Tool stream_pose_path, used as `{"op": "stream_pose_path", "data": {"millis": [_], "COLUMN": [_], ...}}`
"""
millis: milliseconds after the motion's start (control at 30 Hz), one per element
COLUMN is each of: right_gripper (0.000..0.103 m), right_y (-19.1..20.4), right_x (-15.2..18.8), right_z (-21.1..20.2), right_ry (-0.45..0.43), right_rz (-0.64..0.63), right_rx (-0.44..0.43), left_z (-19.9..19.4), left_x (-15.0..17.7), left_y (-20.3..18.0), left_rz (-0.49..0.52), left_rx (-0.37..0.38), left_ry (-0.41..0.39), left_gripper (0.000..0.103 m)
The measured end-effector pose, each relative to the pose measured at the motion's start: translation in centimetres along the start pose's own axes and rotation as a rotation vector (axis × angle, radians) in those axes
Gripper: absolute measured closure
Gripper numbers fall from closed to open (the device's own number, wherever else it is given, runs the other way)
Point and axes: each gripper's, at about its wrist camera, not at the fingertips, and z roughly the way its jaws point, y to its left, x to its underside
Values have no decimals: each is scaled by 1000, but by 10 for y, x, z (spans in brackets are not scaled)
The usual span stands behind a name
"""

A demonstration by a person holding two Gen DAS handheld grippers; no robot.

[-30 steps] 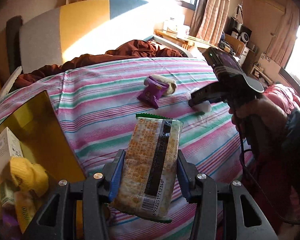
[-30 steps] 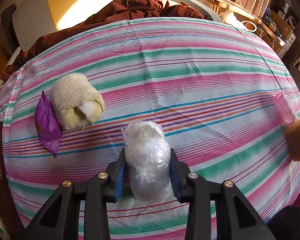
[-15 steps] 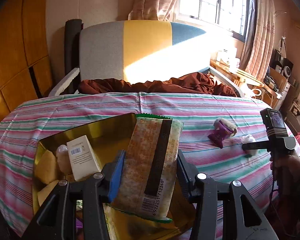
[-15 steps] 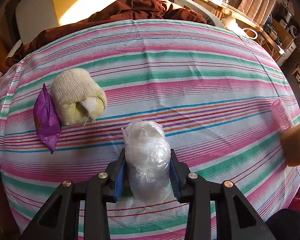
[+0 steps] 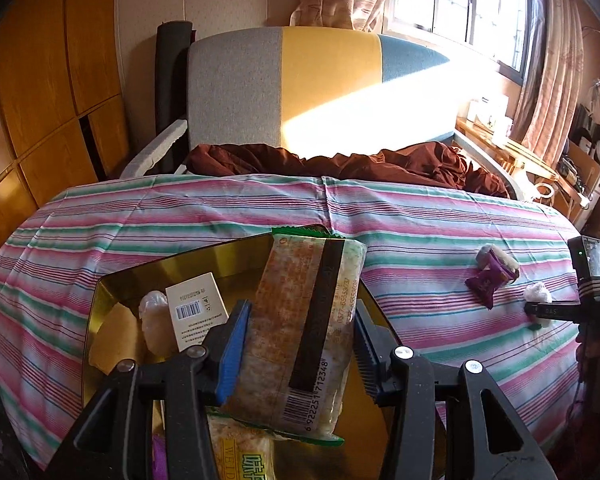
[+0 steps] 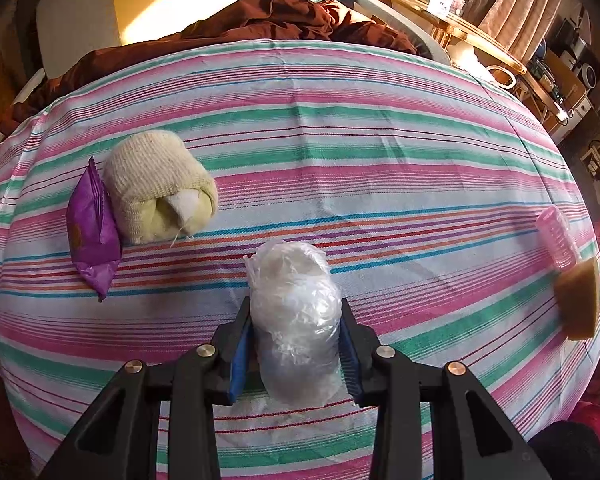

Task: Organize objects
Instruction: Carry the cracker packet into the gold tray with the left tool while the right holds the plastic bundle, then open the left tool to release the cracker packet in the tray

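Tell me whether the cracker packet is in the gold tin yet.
Not yet. The cracker packet is clamped in the left gripper, held above the gold tin, not lying among its contents.

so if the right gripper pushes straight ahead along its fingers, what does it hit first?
The right gripper is shut on the plastic-wrapped bundle. Straight ahead lies only bare striped bedsheet, then the brown blanket. The sock roll and purple packet sit off to the left; depth is uncertain.
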Motion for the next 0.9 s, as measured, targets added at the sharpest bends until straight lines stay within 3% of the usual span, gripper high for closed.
{"op": "stream_pose_path", "data": {"millis": [167, 433, 633, 900], "right_gripper": [65, 65, 65, 65], "right_y": [2, 1, 2, 3], "right_x": [-1, -2, -3, -3], "right_z": [3, 4, 4, 4], "right_ry": [0, 1, 1, 1], "right_rz": [-6, -18, -17, -15], "right_rx": [3, 7, 8, 6], "left_z": [42, 106, 112, 94], "left_x": [-21, -26, -20, -17], "left_y": [21, 38, 33, 34], "left_rz": [-112, -205, -169, -155], "left_rx": [93, 96, 34, 30], "left_ry": [119, 296, 302, 255], "left_gripper": [54, 54, 53, 48]}}
